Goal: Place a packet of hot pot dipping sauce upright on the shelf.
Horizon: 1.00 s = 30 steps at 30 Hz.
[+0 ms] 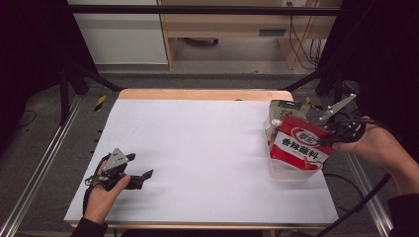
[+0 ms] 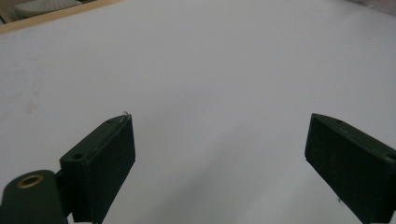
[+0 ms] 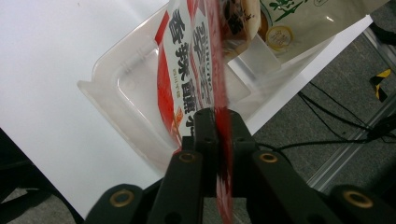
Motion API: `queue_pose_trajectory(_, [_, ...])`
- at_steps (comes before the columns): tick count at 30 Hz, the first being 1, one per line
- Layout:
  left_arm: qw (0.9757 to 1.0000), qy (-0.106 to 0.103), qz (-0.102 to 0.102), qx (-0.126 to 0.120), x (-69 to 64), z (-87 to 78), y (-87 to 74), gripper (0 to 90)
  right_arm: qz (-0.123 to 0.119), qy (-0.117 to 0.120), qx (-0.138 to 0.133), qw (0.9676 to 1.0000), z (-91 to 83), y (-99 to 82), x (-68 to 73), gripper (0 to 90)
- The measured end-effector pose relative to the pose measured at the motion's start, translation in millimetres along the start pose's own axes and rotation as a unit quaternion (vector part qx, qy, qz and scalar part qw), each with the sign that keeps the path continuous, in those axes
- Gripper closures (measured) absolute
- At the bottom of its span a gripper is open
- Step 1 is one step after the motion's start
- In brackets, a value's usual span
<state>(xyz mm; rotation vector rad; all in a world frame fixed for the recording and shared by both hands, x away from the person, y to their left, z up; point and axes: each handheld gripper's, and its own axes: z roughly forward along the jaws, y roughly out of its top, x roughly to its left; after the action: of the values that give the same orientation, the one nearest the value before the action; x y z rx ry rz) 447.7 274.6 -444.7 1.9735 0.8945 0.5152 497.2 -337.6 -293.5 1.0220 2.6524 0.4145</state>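
Right gripper (image 3: 218, 116) is clamped on the edge of the red sauce pouch (image 1: 300, 145), dangling it long-axis-down straight over the clear plastic tray (image 1: 286, 174) at the table's right edge, while the left gripper (image 1: 141, 177) rests wide open, well apart.

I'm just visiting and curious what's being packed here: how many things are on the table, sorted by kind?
Red seasoning pouch, pinched by the right gripper: 1
Pale pouch with green print: 1
Clear plastic tray: 1
Total: 3; other items inside the tray are too hidden to count.
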Motion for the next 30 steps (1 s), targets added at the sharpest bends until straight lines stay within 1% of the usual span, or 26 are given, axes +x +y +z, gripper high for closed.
queue_pose_trajectory(3, [1.0, 0.001, 0.001, 0.002, -0.2, 0.2, -0.1, 8.4, -0.002, 0.003, 0.006, 1.0, 2.3, 0.7, -0.1, 76.9])
queue_pose_trajectory(5, [1.0, 0.0, 0.002, 0.003, -0.1, 0.5, -0.2, 8.4, -0.003, 0.0, 0.007, 1.0, 2.9, 1.8, 0.2, 67.3])
queue_pose_trajectory(8, [1.0, -0.001, 0.002, 0.005, -0.4, 1.1, -0.3, 8.4, -0.003, -0.01, 0.0, 0.9999, 0.7, 6.3, 1.2, 52.1])
queue_pose_trajectory(9, [1.0, -0.002, 0.002, 0.006, -0.7, 1.3, -0.3, 8.5, -0.001, -0.012, -0.003, 0.9999, -0.5, 8.4, 1.4, 46.1])
queue_pose_trajectory(10, [1.0, -0.002, 0.002, 0.006, -0.9, 1.4, -0.3, 8.5, 0.006, -0.013, -0.001, 0.9999, -2.1, 11.7, 1.1, 41.5])
queue_pose_trajectory(13, [1.0, -0.003, 0.002, 0.007, -1.4, 1.7, -0.3, 8.5, 0.005, -0.017, -0.008, 0.9998, -7.1, 20.0, 1.9, 33.1])
queue_pose_trajectory(15, [1.0, -0.004, 0.003, 0.007, -1.5, 1.9, -0.3, 8.4, 0.014, -0.02, -0.007, 0.9997, -10.7, 27.6, 2.2, 27.0])
queue_pose_trajectory(20, [1.0, -0.004, 0.003, 0.008, -1.4, 2.2, -0.3, 8.4, 0.006, -0.02, -0.007, 0.9998, -18.2, 47.1, 6.8, 18.1])
queue_pose_trajectory(21, [0.9999, -0.005, 0.004, 0.008, -1.4, 2.3, -0.3, 8.4, 0.002, -0.019, -0.01, 0.9998, -18.8, 51.2, 7.4, 17.2])
queue_pose_trajectory(22, [0.9999, -0.005, 0.004, 0.009, -1.4, 2.5, -0.3, 8.4, 0.003, -0.021, -0.007, 0.9998, -18.0, 56.8, 8.4, 15.4])
queue_pose_trajectory(25, [0.9999, -0.005, 0.004, 0.01, -1.6, 2.4, -0.5, 8.4, -0.005, -0.024, -0.002, 0.9997, -15.8, 69.7, 12.8, 14.2])
queue_pose_trajectory(29, [0.9999, -0.005, 0.003, 0.01, -1.3, 2.1, -0.5, 8.4, -0.01, -0.03, -0.019, 0.9993, -16.6, 86.7, 21.2, 14.1])
queue_pose_trajectory(30, [0.9999, -0.005, 0.004, 0.01, -1.2, 2.1, -0.6, 8.4, -0.008, -0.032, -0.021, 0.9992, -17.1, 90.5, 23.9, 14.0])
